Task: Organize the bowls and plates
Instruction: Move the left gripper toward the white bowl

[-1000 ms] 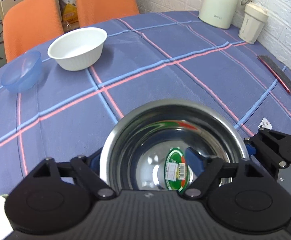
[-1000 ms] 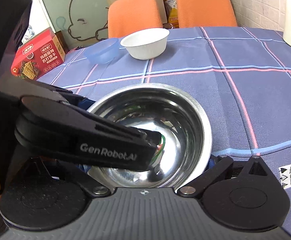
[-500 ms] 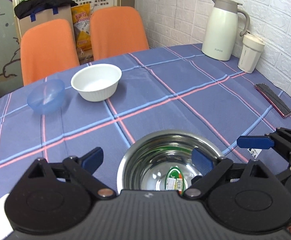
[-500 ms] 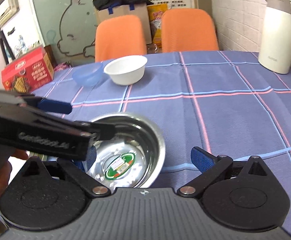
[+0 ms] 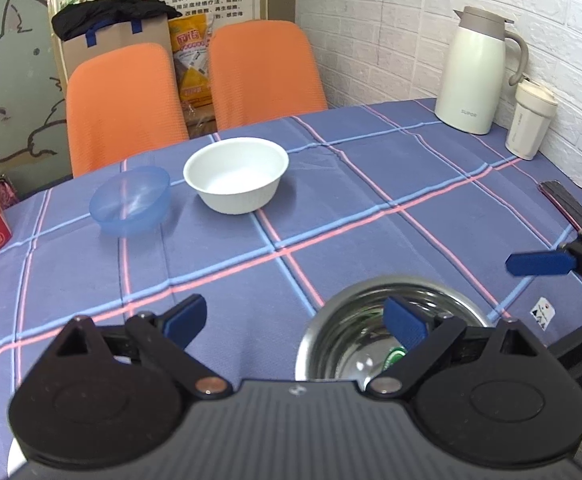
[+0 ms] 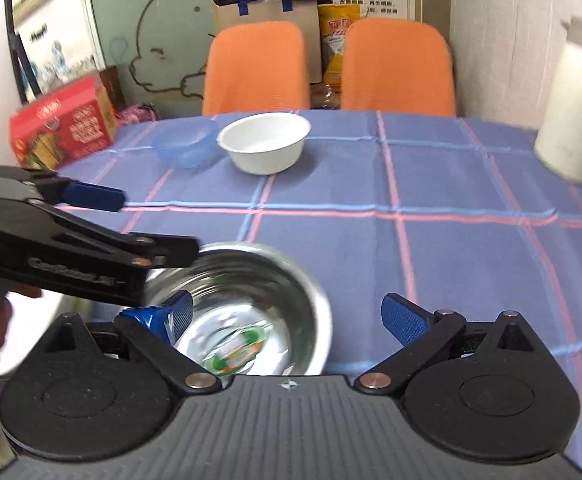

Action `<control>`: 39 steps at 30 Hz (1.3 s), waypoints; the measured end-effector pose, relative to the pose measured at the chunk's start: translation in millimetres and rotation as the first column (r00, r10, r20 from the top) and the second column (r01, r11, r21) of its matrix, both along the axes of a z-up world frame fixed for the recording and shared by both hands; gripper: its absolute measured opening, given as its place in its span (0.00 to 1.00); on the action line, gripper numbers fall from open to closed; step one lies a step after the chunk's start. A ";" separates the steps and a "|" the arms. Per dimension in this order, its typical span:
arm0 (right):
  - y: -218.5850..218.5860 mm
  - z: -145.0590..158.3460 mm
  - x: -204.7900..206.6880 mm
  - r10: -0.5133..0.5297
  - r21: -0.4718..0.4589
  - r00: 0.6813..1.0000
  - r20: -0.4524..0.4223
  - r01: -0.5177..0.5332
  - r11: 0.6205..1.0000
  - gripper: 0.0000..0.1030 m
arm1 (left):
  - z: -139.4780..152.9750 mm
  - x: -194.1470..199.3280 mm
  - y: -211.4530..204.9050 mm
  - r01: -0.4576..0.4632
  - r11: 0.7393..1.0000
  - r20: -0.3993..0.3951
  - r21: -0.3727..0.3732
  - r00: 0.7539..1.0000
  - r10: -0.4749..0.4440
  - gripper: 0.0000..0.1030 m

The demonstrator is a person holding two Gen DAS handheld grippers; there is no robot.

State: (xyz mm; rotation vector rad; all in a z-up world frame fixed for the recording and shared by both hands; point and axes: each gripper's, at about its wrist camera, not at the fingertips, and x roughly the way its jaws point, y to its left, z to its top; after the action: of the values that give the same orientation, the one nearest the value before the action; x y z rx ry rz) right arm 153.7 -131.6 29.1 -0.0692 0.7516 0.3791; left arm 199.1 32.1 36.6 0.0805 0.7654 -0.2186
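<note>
A steel bowl (image 5: 355, 328) with a green sticker inside stands on the blue checked tablecloth at the near edge. My left gripper (image 5: 295, 320) is open; its right finger hangs over the bowl, its left finger over bare cloth. My right gripper (image 6: 289, 318) is open too, with its left finger over the steel bowl (image 6: 259, 288) and nothing held. Farther back stand a white bowl (image 5: 237, 174) and a translucent blue bowl (image 5: 131, 200), side by side; the right wrist view shows the white bowl (image 6: 265, 142) and blue bowl (image 6: 185, 146) as well.
A cream kettle (image 5: 475, 72) and a lidded cup (image 5: 531, 120) stand at the far right, by the brick wall. A dark flat case (image 5: 567, 208) lies near the right edge. A red box (image 6: 63, 128) sits at the far left. Two orange chairs (image 5: 263, 68) stand behind the table.
Both grippers have let go of the steel bowl, opened and drawn back and up. The bowl now rests on the cloth, lower in both views.
</note>
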 end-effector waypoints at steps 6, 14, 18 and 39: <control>-6.6 4.4 36.8 0.002 -0.012 1.000 -0.009 -0.002 1.000 0.86 | -5.1 20.8 13.4 -0.028 1.000 -0.017 0.007 0.999 0.028 0.91; 5.9 3.9 100.1 0.071 -0.029 0.997 -0.003 -0.071 0.997 0.86 | -17.6 57.1 32.7 -0.079 0.995 -0.048 0.060 0.995 0.082 0.91; 22.3 -5.2 130.3 0.133 -0.059 0.991 -0.004 -0.134 0.989 0.86 | -18.8 80.3 49.5 -0.090 0.994 -0.052 0.062 0.994 0.094 0.91; 58.3 -48.1 197.8 0.231 -0.120 0.971 -0.066 -0.237 0.964 0.86 | -35.6 269.6 45.0 0.006 0.999 -0.151 -0.046 0.988 -0.013 0.91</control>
State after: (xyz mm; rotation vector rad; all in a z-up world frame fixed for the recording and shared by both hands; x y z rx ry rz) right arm 351.5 -73.2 -19.0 -0.2715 0.8208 0.5595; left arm 468.7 77.1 1.0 0.0249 0.9114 -0.2529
